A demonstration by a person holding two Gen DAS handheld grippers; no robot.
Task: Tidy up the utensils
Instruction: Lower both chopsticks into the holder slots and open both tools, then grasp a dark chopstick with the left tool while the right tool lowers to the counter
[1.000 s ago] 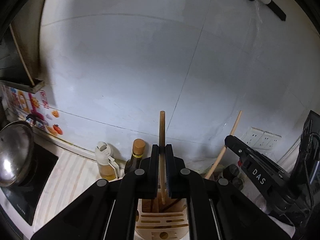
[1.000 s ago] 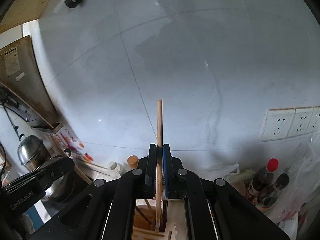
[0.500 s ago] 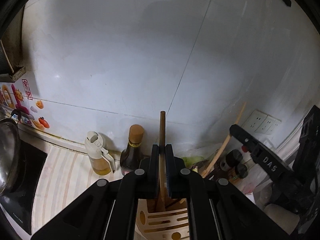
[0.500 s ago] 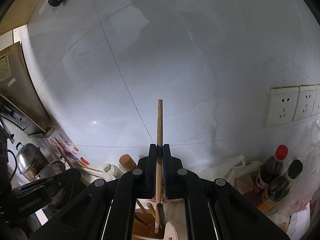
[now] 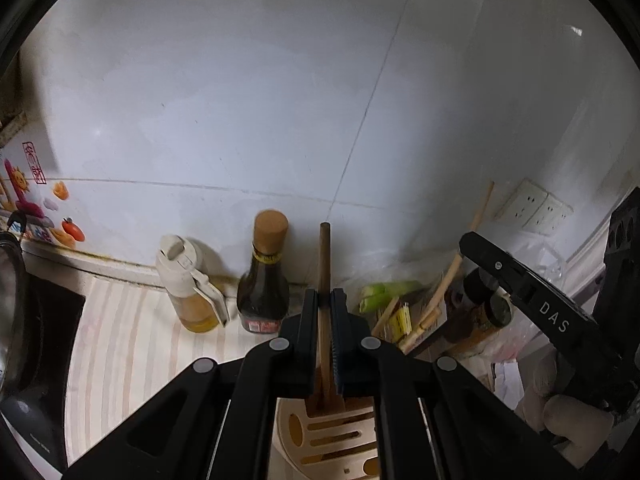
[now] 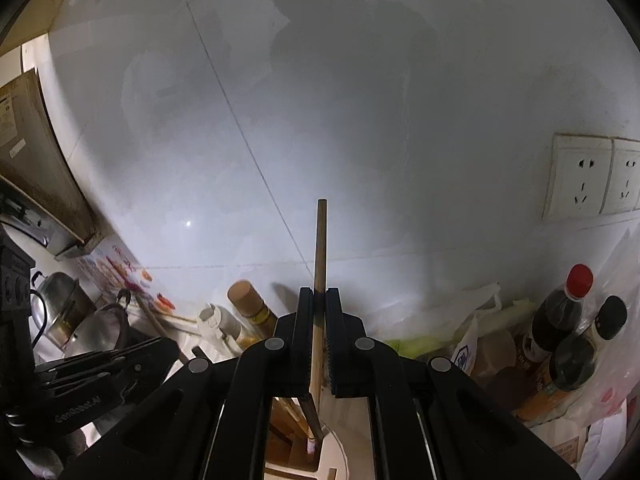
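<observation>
My left gripper (image 5: 324,300) is shut on a dark brown chopstick (image 5: 324,256) that stands upright, its lower end inside the cream slotted utensil holder (image 5: 332,436) below. My right gripper (image 6: 319,300) is shut on a lighter wooden chopstick (image 6: 320,240), also upright, its lower end reaching into the holder (image 6: 332,456), where other wooden utensils stand. The right gripper also shows at the right of the left wrist view (image 5: 532,304), and the left gripper at the lower left of the right wrist view (image 6: 100,376).
A soy sauce bottle (image 5: 264,280) and an oil dispenser (image 5: 188,284) stand against the tiled wall behind the holder. A stove and pot (image 5: 16,300) are at the left. Sauce bottles (image 6: 568,320), bags and green vegetables (image 5: 388,292) crowd the right. Wall sockets (image 6: 580,180) are above.
Both grippers have moved down with their chopsticks, so the bottles and counter now show higher in both views. The chopsticks' lower ends sit deeper in the holder.
</observation>
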